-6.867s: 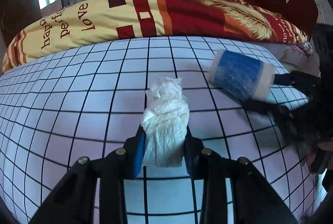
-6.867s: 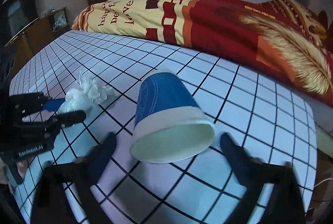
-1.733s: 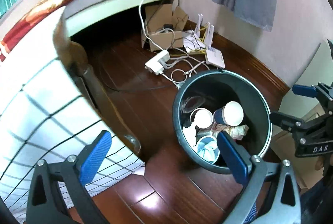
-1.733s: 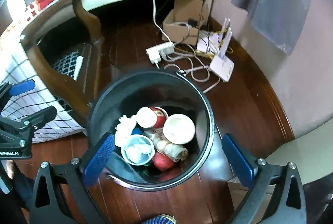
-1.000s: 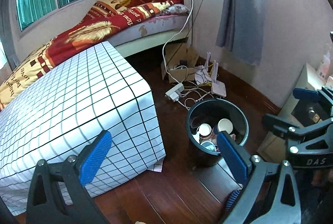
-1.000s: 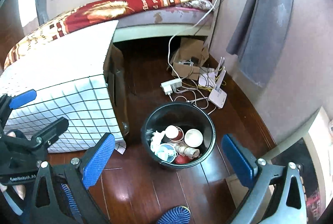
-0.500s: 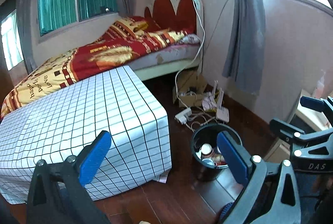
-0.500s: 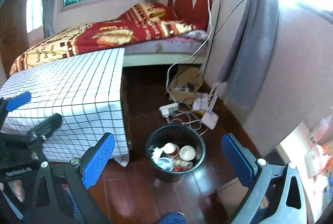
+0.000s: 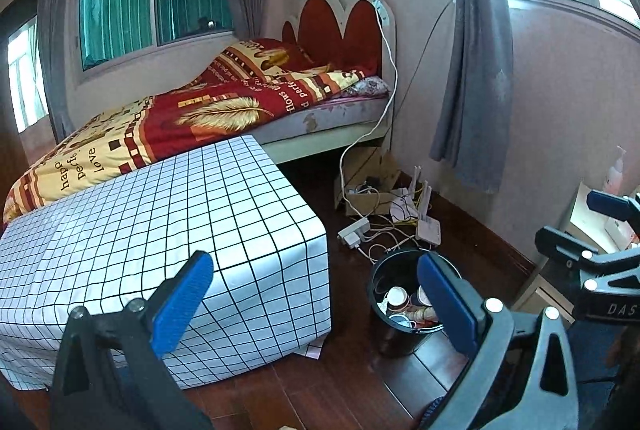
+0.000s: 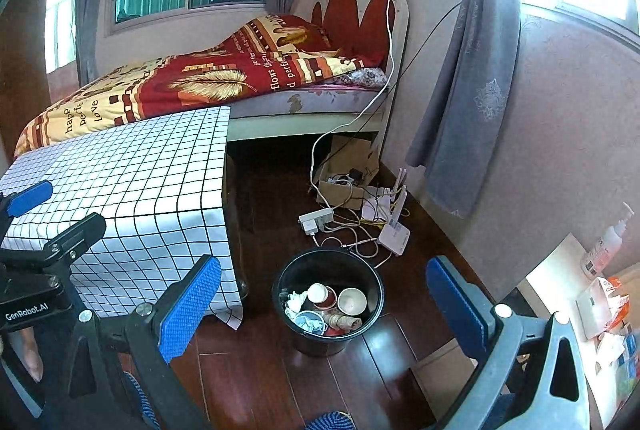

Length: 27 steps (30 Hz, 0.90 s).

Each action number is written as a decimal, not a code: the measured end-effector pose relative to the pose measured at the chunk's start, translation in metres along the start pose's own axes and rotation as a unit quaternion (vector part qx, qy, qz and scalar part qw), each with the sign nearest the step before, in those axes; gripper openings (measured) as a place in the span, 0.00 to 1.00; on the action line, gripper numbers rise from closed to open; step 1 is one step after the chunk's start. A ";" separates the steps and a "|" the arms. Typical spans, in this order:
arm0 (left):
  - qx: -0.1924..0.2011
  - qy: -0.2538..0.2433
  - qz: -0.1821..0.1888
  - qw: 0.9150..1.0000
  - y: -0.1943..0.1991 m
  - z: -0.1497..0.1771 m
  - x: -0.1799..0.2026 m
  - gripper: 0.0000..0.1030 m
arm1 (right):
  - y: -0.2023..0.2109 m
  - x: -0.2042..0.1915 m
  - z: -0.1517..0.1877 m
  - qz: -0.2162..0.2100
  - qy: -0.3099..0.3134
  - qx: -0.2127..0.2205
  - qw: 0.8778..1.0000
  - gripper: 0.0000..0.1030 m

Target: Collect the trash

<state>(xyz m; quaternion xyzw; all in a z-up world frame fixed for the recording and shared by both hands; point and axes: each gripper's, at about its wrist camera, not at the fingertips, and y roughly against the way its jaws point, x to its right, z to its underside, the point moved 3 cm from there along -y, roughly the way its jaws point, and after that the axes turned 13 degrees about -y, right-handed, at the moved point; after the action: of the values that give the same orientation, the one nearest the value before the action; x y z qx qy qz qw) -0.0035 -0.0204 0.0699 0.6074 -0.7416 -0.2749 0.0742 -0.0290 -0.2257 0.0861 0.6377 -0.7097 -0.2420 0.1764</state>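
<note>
Right wrist view: right hand-held gripper (image 10: 320, 298) spread wide, ribbed blue pads bare, above round black plastic trash bin (image 10: 288, 278) of crumpled tissue and paper cups on glossy wood floor (image 10: 256, 382). Left hand-held gripper (image 9: 316, 294) likewise agape, gripping nothing, beside grid-patterned cloth desk (image 9: 160, 214).

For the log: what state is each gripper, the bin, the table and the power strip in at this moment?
left gripper: open, holding nothing.
right gripper: open, holding nothing.
trash bin: upright on the floor, no lid, holding paper cups and crumpled tissue.
table: covered by a checked cloth, no trash visible on top.
power strip: lying on the floor with cables plugged in.
</note>
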 end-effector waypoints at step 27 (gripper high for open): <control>0.003 -0.013 0.008 1.000 0.002 -0.002 0.001 1.00 | 0.006 0.005 -0.002 0.001 -0.005 0.010 1.000 1.00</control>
<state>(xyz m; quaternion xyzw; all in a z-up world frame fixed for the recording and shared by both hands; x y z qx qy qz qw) -0.0043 -0.0214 0.0721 0.5977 -0.7485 -0.2798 0.0651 -0.0332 -0.2307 0.0910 0.6374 -0.7138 -0.2375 0.1669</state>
